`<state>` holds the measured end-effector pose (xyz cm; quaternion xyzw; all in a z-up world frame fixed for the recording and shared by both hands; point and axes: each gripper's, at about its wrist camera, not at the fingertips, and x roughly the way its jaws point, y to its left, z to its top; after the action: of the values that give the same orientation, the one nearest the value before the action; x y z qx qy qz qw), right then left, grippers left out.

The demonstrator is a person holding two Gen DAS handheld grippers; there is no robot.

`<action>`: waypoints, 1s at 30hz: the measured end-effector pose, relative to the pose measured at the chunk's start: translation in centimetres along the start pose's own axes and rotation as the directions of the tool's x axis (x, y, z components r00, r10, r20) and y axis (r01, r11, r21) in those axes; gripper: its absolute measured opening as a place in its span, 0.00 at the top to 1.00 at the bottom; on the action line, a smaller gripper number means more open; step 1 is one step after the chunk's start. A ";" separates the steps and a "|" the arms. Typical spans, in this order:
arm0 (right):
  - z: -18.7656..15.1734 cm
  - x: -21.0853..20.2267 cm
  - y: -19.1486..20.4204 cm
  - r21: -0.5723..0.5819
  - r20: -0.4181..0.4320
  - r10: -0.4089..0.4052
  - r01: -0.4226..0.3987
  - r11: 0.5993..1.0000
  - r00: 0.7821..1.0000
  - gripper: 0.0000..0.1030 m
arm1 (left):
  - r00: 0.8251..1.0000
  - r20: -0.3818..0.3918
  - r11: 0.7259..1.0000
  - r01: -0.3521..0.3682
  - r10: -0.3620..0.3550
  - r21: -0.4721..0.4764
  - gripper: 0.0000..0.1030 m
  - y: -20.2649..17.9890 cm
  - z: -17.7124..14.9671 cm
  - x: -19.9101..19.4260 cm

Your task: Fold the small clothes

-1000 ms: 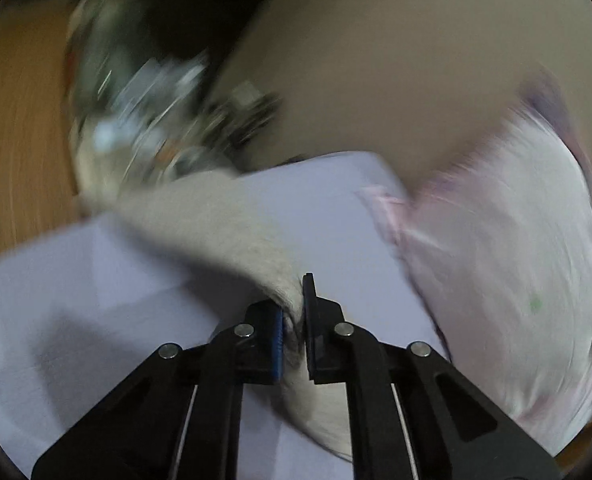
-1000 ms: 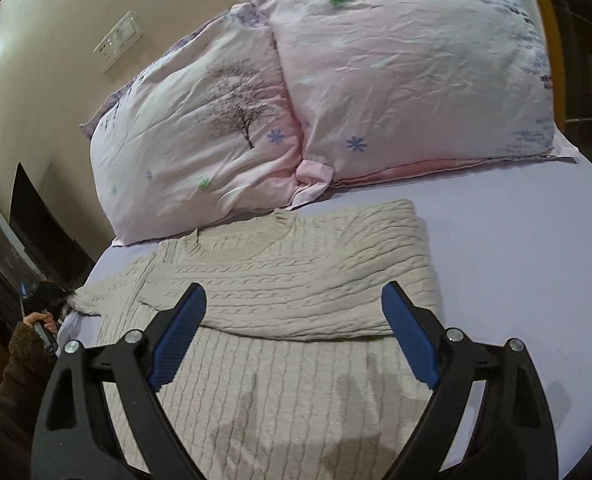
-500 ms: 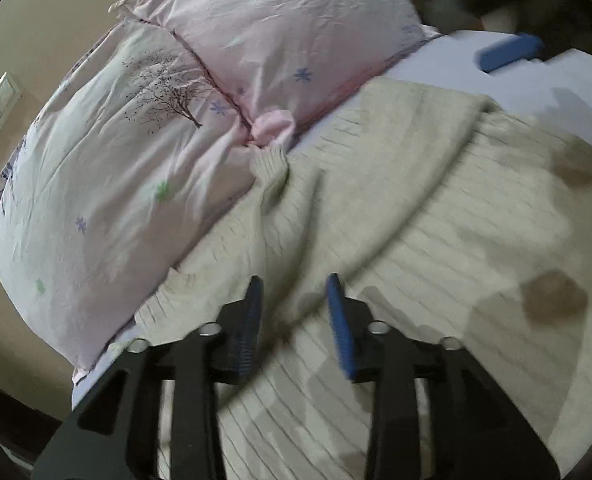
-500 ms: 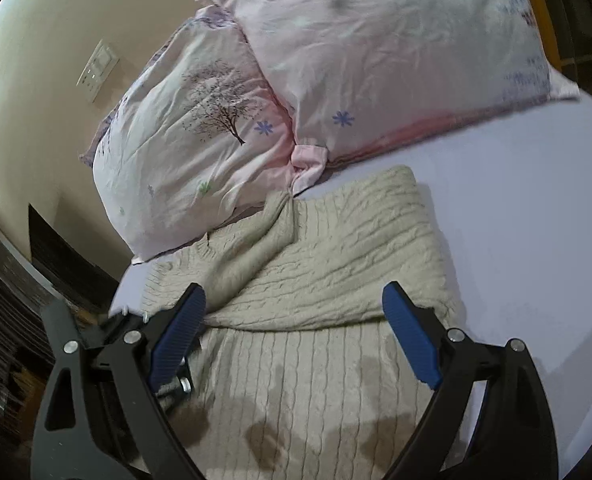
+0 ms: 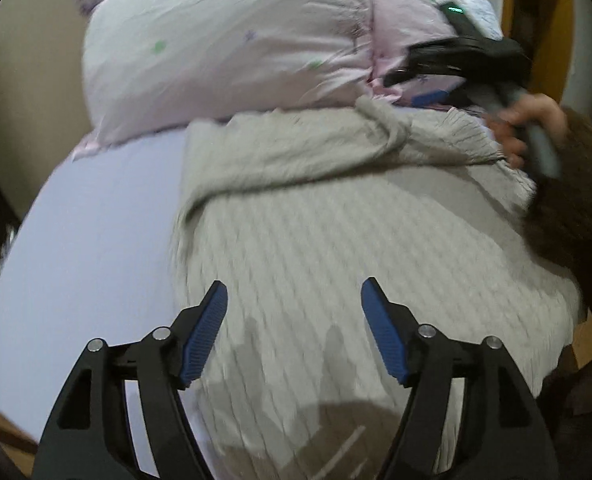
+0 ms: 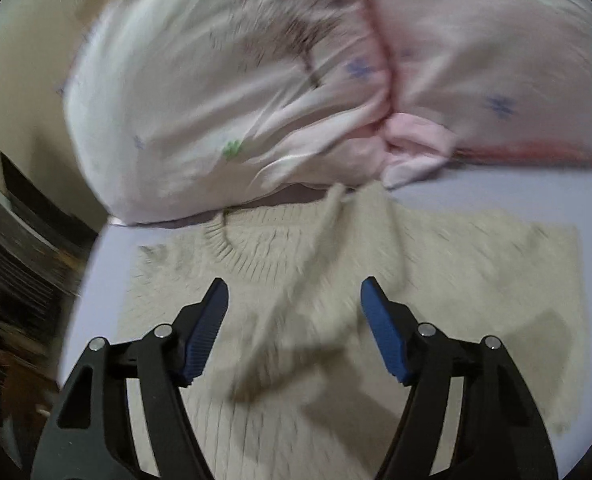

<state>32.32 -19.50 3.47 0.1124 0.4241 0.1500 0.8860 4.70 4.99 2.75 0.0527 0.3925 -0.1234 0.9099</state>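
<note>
Sweater: cream cable-knit sweater (image 5: 335, 248) lies spread on the lavender bed sheet (image 5: 88, 240), its ribbed round neckline (image 6: 232, 256) toward the pillows.
Sleeves: one sleeve (image 5: 296, 160) is folded across the upper chest; in the right wrist view a strip of knit (image 6: 315, 280) runs diagonally down over the body (blurred, so its edges are hard to trace).
Sweater position: near the pillow end of the sheet, the collar just short of the pillows.
Left gripper: black two-finger gripper with blue pads (image 5: 294, 332) hovers over the lower body of the sweater, jaws spread wide, nothing between them.
Right gripper: matching black gripper (image 6: 294, 332) hovers over the chest below the neckline, jaws also spread wide and empty.
Right hand: seen from the left wrist camera, a bare hand (image 5: 531, 128) grips the handle at the far side of the sweater, a brown sleeve (image 5: 575, 208) behind it.
Pillows: two pale pink pillows with tree and flower prints (image 6: 256, 92) lean side by side at the head edge of the sheet.
Wall: beige wall (image 6: 20, 80) behind the pillows.
</note>
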 end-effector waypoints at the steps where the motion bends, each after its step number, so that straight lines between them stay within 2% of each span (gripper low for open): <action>1: 0.3 1.7 0.4 -0.010 -0.022 -0.050 0.050 0.999 0.999 0.33 | 1.000 -0.009 1.000 0.001 -0.001 -0.018 0.30 0.6 -0.5 -0.2; 2: 0.4 3.2 0.4 -0.019 -0.043 -0.094 0.093 0.995 0.995 0.57 | 1.000 -0.018 0.999 -0.004 0.003 -0.034 0.30 0.9 -0.9 -0.2; 3: 0.4 4.1 0.1 -0.018 -0.050 -0.137 0.137 0.990 0.989 0.94 | 1.000 -0.027 0.999 -0.012 0.011 -0.048 0.30 1.3 -1.2 -0.2; 5: 0.0 2.2 -1.4 0.037 0.026 -0.097 0.096 0.995 0.995 0.93 | 0.999 -0.035 0.997 -0.025 0.023 -0.071 0.30 2.1 -1.5 -0.1; 6: -0.5 0.0 -2.4 0.079 0.091 -0.064 0.057 0.995 0.994 0.93 | 0.999 -0.030 0.997 -0.026 0.023 -0.079 0.30 2.4 -1.6 -0.4; 8: -2.3 -4.4 -4.5 0.142 0.211 0.006 -0.036 0.989 0.978 0.93 | 1.000 -0.016 0.996 -0.013 0.012 -0.092 0.30 3.0 -1.9 -0.7; 10: -5.3 -8.1 -7.4 0.225 0.276 0.012 -0.077 0.971 0.961 0.89 | 1.000 -0.010 0.995 0.005 -0.006 -0.102 0.29 3.4 -2.1 -0.7; 11: -6.7 -9.3 -8.8 0.268 0.283 -0.015 -0.064 0.961 0.959 0.76 | 1.000 -0.010 0.994 0.014 -0.015 -0.106 0.29 3.4 -2.1 -0.4; 12: -8.4 -10.6 -10.2 0.310 0.277 -0.061 -0.030 0.950 0.959 0.48 | 1.000 -0.010 0.993 0.022 -0.023 -0.113 0.27 3.5 -2.2 -0.2; 14: -12.6 -13.6 -12.8 0.348 0.276 -0.117 0.014 0.937 0.954 0.30 | 1.000 -0.009 0.992 0.015 -0.017 -0.126 0.21 3.8 -2.4 -0.1; 17: -17.4 -17.1 -15.4 0.338 0.245 -0.098 0.010 0.941 0.964 0.27 | 1.000 -0.010 0.987 0.025 -0.027 -0.157 0.18 4.5 -3.4 -0.7; 20: -21.4 -18.6 -17.1 0.344 0.189 -0.053 -0.016 0.939 0.981 0.27 | 0.998 -0.016 0.979 0.052 -0.056 -0.196 0.18 5.4 -4.5 -1.3; 22: -24.5 -18.8 -17.8 0.363 0.147 -0.005 -0.049 0.931 0.989 0.30 | 0.998 -0.007 0.976 0.067 -0.070 -0.205 0.18 5.5 -5.0 -1.8; 23: -25.8 -18.6 -18.0 0.370 0.125 0.035 -0.079 0.926 0.992 0.37 | 0.997 -0.006 0.975 0.077 -0.080 -0.210 0.18 5.4 -5.2 -2.1; 25: -28.0 -18.9 -17.7 0.350 0.138 0.100 -0.143 0.926 0.985 0.40 | 0.994 -0.001 0.971 0.107 -0.110 -0.212 0.18 5.1 -5.7 -2.6; 26: -28.6 -18.8 -17.3 0.341 0.122 0.143 -0.177 0.923 0.982 0.46 | 0.992 0.001 0.971 0.121 -0.123 -0.206 0.19 4.8 -6.0 -2.9; 29: -30.6 -18.4 -16.4 0.319 0.091 0.310 -0.323 0.891 0.946 0.52 | 0.991 0.000 0.973 0.130 -0.133 -0.189 0.35 4.1 -6.8 -3.5; 30: -31.2 -18.2 -16.2 0.319 0.085 0.355 -0.363 0.875 0.931 0.53 | 0.991 -0.002 0.974 0.130 -0.133 -0.186 0.45 3.9 -6.9 -3.7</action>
<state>-0.26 -38.91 -7.94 0.3372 0.4041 0.2375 0.8165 -1.57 10.77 0.66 -0.0577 0.4117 -0.1459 0.8977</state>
